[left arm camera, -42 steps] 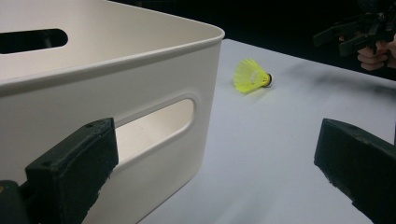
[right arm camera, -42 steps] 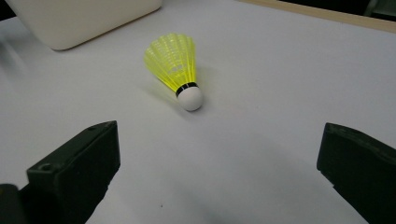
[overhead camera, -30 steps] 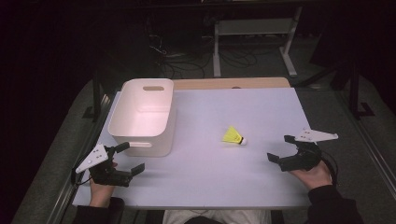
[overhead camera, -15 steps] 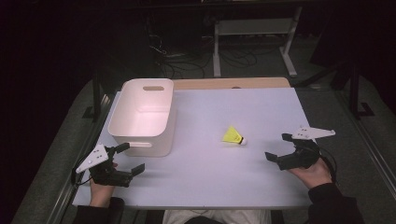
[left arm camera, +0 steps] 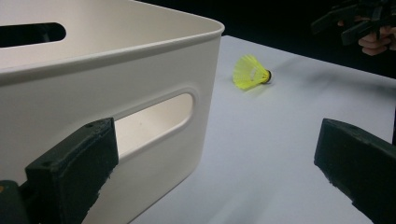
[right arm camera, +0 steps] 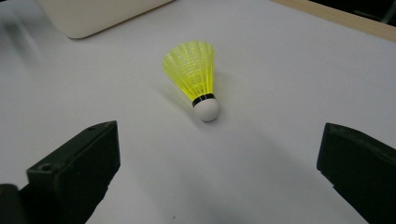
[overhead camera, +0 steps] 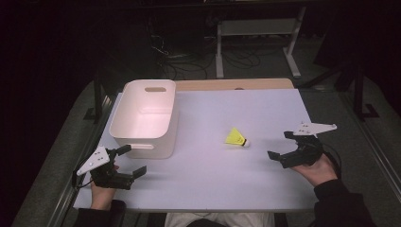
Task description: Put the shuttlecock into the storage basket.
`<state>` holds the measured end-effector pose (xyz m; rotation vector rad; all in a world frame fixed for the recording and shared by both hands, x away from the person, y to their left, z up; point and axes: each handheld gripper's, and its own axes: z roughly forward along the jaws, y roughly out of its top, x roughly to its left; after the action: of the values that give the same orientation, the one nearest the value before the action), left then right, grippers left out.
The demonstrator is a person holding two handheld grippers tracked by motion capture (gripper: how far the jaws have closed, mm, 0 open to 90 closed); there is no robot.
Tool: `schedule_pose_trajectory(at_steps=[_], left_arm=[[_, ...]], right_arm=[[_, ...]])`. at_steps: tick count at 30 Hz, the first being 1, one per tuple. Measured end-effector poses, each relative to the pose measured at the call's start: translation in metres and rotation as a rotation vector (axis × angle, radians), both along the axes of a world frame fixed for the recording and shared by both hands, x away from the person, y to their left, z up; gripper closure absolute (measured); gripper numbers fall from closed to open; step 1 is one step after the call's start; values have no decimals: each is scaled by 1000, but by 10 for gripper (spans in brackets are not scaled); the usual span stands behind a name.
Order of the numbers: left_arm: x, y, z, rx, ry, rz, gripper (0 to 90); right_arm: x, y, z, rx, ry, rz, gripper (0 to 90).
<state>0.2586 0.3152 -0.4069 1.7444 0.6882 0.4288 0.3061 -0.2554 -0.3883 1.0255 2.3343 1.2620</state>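
Observation:
A yellow shuttlecock with a white cork tip lies on its side on the white table, right of centre. My right gripper is open, just to the right of it and not touching. In the right gripper view the shuttlecock lies ahead between the open jaws of the right gripper, cork end towards me. My left gripper is open at the front left, close to the white bin. In the left gripper view the open left gripper faces the bin's handle wall, with the shuttlecock farther off.
The white bin is empty, and one corner of the bin shows at the top left of the right gripper view. The white table surface ends at a wooden strip at the back. The floor beyond is dark, with cables and a metal frame.
My right gripper has shifted a little left and forward, closer to the shuttlecock. The left gripper, bin and shuttlecock have stayed where they were.

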Motion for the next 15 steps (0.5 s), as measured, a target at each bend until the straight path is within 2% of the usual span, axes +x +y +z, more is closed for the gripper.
schedule_pose_trajectory(at_steps=[15], left_arm=[[0,0,0,-1,2,-1,0]], right_arm=[[11,5,15,-32,8,29,0]])
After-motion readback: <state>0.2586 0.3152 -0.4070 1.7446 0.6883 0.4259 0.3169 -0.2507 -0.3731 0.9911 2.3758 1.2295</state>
